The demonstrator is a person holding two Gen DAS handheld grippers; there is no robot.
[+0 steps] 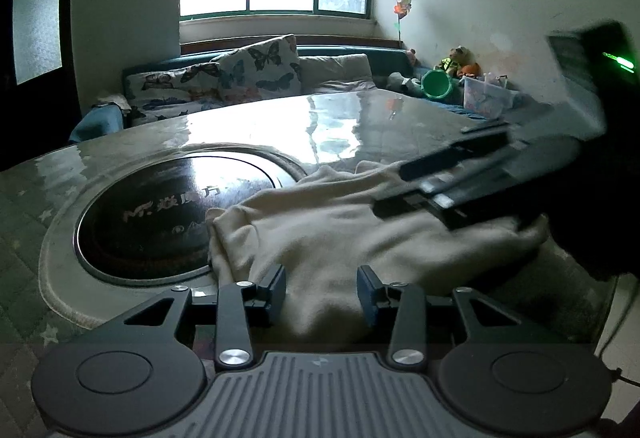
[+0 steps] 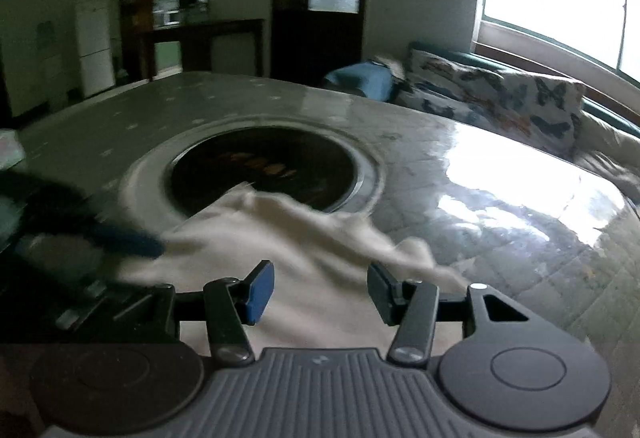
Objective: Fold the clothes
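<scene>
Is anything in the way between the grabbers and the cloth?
No. The cream cloth lies right under both open grippers: left gripper, right gripper. Nothing sits between them, and the table beyond the cloth looks bare.
</scene>
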